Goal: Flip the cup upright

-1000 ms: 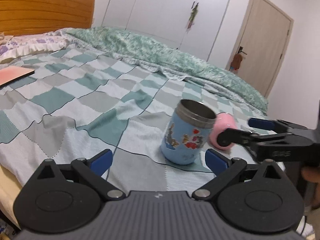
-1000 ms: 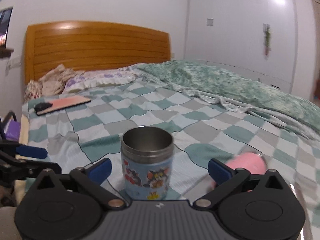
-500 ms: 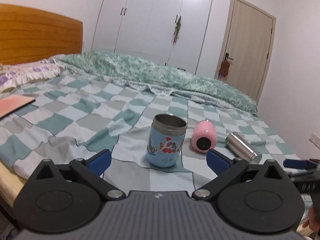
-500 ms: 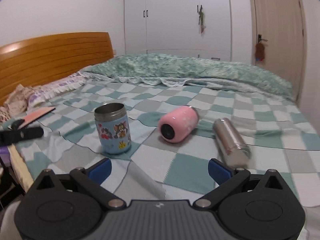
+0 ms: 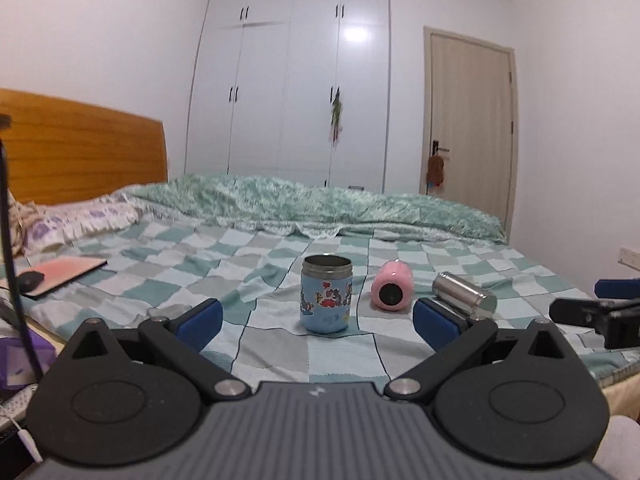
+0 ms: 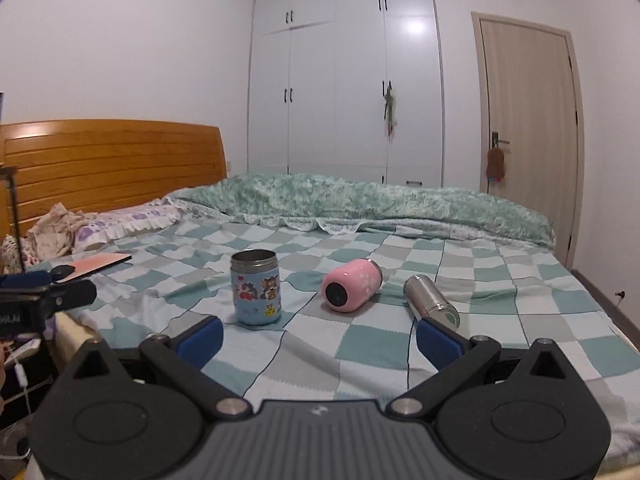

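A blue cartoon-print steel cup [image 5: 326, 294] stands upright, mouth up, on the checked bedspread [image 5: 200, 264]; it also shows in the right wrist view [image 6: 256, 287]. A pink cup [image 5: 392, 291] lies on its side to its right, also in the right wrist view [image 6: 352, 285]. A bare steel cup [image 5: 464, 295] lies on its side further right, also in the right wrist view [image 6: 430, 300]. My left gripper [image 5: 318, 320] is open and empty, back from the blue cup. My right gripper [image 6: 320, 338] is open and empty, back from the cups.
A pink notebook with a black mouse [image 5: 60, 274] lies at the bed's left edge. A rolled green quilt [image 5: 320, 204] runs along the far side. A wooden headboard [image 6: 112, 164] stands on the left, a wardrobe and a door behind.
Both grippers have drawn back and risen away from the cups. The blue cup stays upright on the bed; the pink and steel cups now show lying beside it.
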`<state>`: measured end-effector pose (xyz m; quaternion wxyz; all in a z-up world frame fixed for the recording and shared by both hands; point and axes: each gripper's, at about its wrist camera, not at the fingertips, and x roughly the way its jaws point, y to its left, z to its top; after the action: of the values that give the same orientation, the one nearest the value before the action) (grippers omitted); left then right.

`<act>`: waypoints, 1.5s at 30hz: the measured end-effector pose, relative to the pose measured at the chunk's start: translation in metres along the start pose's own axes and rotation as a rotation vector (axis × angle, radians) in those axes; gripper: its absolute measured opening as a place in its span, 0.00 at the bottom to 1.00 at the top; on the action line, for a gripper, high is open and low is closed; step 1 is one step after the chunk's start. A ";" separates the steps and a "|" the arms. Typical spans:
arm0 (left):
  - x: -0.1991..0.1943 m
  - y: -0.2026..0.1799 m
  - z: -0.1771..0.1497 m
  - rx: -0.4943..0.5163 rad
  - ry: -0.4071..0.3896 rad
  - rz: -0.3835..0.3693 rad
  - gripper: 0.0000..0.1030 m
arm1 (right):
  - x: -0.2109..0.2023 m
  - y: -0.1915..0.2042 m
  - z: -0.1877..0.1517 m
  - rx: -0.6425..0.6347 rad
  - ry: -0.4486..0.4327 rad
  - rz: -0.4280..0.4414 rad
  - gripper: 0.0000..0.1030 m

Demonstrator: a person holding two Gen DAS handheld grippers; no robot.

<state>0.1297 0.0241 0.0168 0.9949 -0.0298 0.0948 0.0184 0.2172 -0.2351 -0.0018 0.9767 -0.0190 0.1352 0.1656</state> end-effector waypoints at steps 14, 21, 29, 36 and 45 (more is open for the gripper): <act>-0.090 -0.007 -0.038 0.023 0.031 -0.038 1.00 | -0.098 0.034 -0.056 0.031 -0.021 -0.036 1.00; -0.113 -0.015 -0.049 0.009 0.017 -0.039 1.00 | -0.112 0.040 -0.061 0.074 -0.005 0.023 1.00; -0.115 -0.016 -0.046 -0.004 -0.006 -0.039 1.00 | -0.108 0.058 -0.063 0.010 0.012 0.058 1.00; -0.115 -0.020 -0.045 0.002 -0.025 -0.037 1.00 | -0.110 0.055 -0.063 0.016 -0.002 0.051 1.00; -0.114 -0.019 -0.044 0.000 -0.026 -0.038 1.00 | -0.107 0.050 -0.063 0.035 0.003 0.051 1.00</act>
<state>0.0108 -0.0016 -0.0037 0.9962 -0.0314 0.0814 -0.0002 0.0870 -0.2272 -0.0335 0.9721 0.0012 0.1401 0.1881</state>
